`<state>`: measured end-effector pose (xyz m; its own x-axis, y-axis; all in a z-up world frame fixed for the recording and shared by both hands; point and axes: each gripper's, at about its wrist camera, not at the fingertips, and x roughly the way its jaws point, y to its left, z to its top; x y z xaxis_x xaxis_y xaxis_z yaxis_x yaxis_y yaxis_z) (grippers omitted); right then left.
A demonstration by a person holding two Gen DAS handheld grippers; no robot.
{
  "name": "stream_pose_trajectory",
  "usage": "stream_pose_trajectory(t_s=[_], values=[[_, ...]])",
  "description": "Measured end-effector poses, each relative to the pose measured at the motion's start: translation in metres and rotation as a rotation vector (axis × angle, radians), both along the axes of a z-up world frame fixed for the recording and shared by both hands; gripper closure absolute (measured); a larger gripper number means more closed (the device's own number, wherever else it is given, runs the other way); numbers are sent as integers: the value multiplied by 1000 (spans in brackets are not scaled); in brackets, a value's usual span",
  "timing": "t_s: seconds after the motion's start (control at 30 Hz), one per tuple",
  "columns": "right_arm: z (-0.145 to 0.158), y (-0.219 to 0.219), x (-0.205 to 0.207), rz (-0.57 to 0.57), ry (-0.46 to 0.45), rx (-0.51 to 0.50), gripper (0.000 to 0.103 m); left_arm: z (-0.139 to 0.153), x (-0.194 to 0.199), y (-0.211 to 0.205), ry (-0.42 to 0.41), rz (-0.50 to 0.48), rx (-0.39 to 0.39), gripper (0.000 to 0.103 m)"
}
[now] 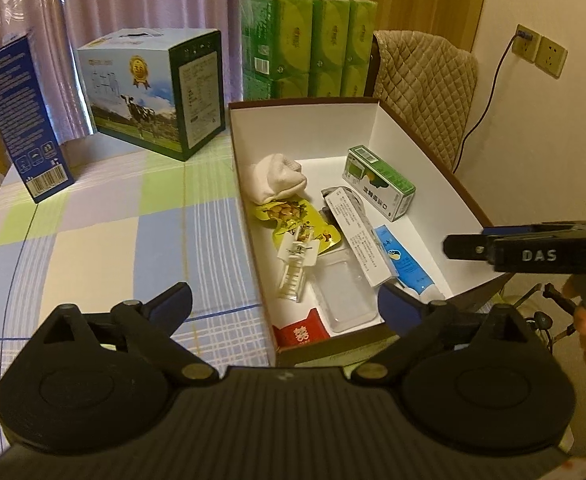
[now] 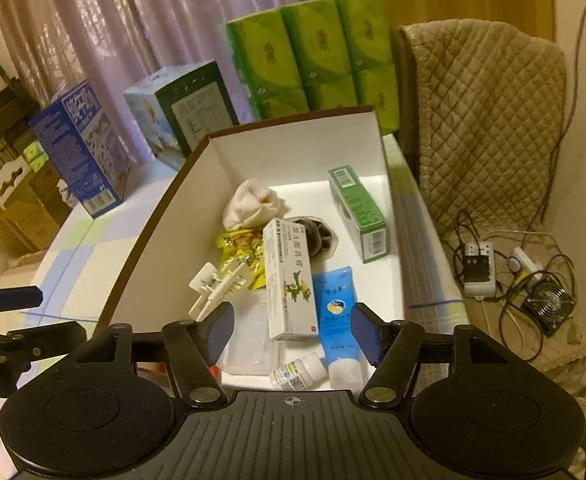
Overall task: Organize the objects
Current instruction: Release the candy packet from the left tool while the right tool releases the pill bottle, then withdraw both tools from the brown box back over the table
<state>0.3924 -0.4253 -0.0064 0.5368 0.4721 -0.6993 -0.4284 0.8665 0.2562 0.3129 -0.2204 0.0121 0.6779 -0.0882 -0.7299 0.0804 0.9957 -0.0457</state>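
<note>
- Left claw (image 1: pixel 285 306): mine, spread wide, nothing between its fingers; it hovers over the near edge of the box.
- Right claw (image 2: pixel 292 326): mine, likewise spread and empty, poised above the near end of the box.
- Box (image 1: pixel 421 184): open cardboard, white inside, brown outside, directly ahead of both claws on the desk.
- Box contents, far to near from my left claw: cream sock (image 1: pixel 279 178) at the far left; green carton (image 1: pixel 379 182) at the far right; yellow snack packet (image 1: pixel 289 218); white medicine carton (image 1: pixel 357 236) lying across the middle; blue tube (image 1: pixel 405 264) just right of it; white plastic clip (image 1: pixel 297 266); clear plastic tray (image 1: pixel 347 296); red packet (image 1: pixel 301 334) in the nearest corner.
- Small white bottle (image 2: pixel 297 372): seen from my right claw only, at the near wall, touching the blue tube.
- Desk (image 1: pixel 105 240): covered in a pastel check cloth of blue, green and cream, stretching left of my left claw.
- Blue carton (image 1: pixel 23 120): upright, far left on the desk.
- Milk carton with cow print (image 1: pixel 153 92): behind the desk's middle.
- Green tissue packs (image 1: pixel 309 48): stacked beyond the box's far wall.
- Room: pale curtains (image 1: pixel 93 0) at the back; a chair under a quilted tan cover (image 1: pixel 425 84) right of the box; wall sockets (image 1: pixel 539 50) with a plugged cable; a power strip (image 2: pixel 479 268) and small fan (image 2: pixel 549 304) on the floor to the right.
</note>
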Motion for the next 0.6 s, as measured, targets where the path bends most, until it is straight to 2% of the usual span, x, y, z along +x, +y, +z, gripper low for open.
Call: stream_pose_trajectory(t_s=[0.33,0.6], values=[[18,-1,-50,-62,-15,6,37,11,-32,18,-45,-10,6,1],[21,20,-106,-95,24,-16,37,15,-77,49,-24,-4,9,1]])
